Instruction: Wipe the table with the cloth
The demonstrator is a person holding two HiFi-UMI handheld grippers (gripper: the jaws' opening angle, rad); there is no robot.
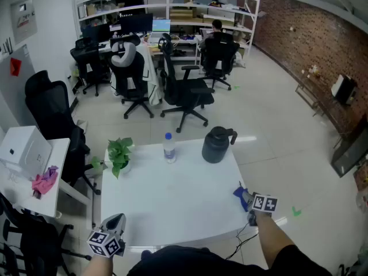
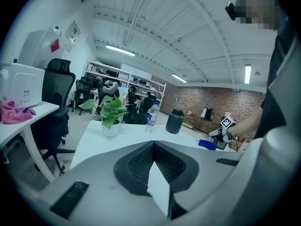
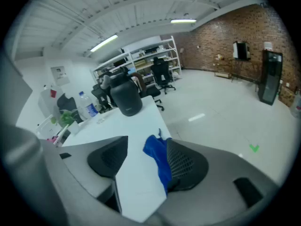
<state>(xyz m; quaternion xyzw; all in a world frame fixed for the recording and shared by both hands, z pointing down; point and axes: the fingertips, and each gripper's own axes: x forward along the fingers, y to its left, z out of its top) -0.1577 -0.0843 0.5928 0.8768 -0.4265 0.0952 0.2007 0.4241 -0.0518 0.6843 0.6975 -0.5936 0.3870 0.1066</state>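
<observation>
The blue cloth [image 1: 240, 192] lies bunched at the right edge of the white table [image 1: 172, 203]. My right gripper [image 1: 245, 198] is at that edge, open, with the cloth [image 3: 159, 160] between its jaws and lying against the right-hand pad [image 3: 186, 164]. The left-hand pad stands well apart from the cloth, with bare table between them. My left gripper [image 1: 117, 218] hovers at the table's front left corner. Its jaws meet at the tips [image 2: 153, 145], shut with nothing in them. In the left gripper view the cloth [image 2: 207, 144] and the right gripper [image 2: 222, 132] appear far across the table.
A black jug [image 1: 217, 144], a water bottle [image 1: 169, 147] and a potted plant [image 1: 119, 154] stand along the table's far side. A side desk [image 1: 34, 183] on the left holds a white box and a pink rag. Office chairs [image 1: 187, 91] stand beyond.
</observation>
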